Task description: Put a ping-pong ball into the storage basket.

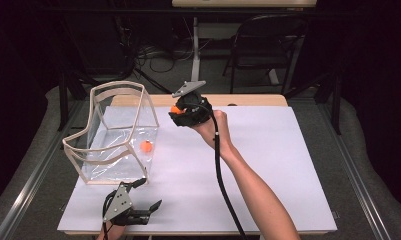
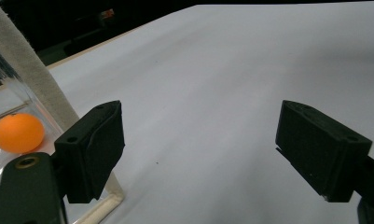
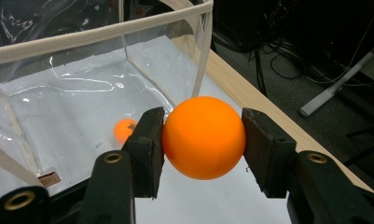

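My right gripper point(image 3: 203, 140) is shut on an orange ball point(image 3: 204, 137), the pads pressing it from both sides. In the high view that gripper point(image 1: 174, 111) is raised just right of the clear bag's top rim, with the ball point(image 1: 175, 109) at its tip. The clear plastic bag point(image 1: 119, 135) with cream trim stands open on the left of the white mat. A second orange ball point(image 1: 146, 146) lies on its floor, also seen as a small ball point(image 3: 125, 129) through the wall. My left gripper point(image 1: 147, 192) rests near the front edge, open and empty point(image 2: 201, 149), beside the bag's corner.
The white mat point(image 1: 268, 165) covers the table, with a wooden strip point(image 1: 248, 100) at its far edge. A black folding chair point(image 1: 265, 45) and cables stand on the floor beyond. The right arm and its cable point(image 1: 223, 185) cross the mat's middle.
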Demonstrator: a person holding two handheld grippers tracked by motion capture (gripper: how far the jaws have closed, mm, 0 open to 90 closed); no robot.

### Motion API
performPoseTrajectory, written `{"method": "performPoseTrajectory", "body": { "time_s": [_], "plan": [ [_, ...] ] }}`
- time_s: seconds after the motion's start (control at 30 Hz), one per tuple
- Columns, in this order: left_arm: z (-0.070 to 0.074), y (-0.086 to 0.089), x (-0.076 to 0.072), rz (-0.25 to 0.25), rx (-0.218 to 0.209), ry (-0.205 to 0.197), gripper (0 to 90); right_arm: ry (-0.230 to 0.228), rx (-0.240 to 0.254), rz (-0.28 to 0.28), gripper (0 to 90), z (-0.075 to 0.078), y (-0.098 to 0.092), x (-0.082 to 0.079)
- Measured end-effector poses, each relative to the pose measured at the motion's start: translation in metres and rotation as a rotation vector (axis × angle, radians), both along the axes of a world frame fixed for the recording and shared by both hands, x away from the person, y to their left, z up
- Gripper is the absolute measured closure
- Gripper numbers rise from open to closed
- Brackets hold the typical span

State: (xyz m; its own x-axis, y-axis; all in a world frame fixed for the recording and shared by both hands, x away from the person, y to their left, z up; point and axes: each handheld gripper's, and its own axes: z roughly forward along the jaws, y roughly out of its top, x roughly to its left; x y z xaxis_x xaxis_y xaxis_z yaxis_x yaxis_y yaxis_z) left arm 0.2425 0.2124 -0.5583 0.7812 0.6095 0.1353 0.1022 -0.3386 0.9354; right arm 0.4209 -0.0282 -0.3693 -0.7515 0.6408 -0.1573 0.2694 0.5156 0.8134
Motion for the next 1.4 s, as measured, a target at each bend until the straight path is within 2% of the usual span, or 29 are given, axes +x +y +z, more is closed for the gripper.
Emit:
{"method": "performPoseTrajectory", "body": {
  "time_s": [1.03, 1.4],
  "plan": [
    [0.0, 0.001, 0.0, -0.001, 0.0, 0.0, 15.5, -0.02, -0.006, 0.039, 50.6, 0.024, 0.024, -0.002],
    [0.0, 0.001, 0.0, -0.001, 0.002, 0.0, 15.5, -0.018, -0.013, 0.052, 50.6, 0.025, 0.034, -0.002]
  ]
}}
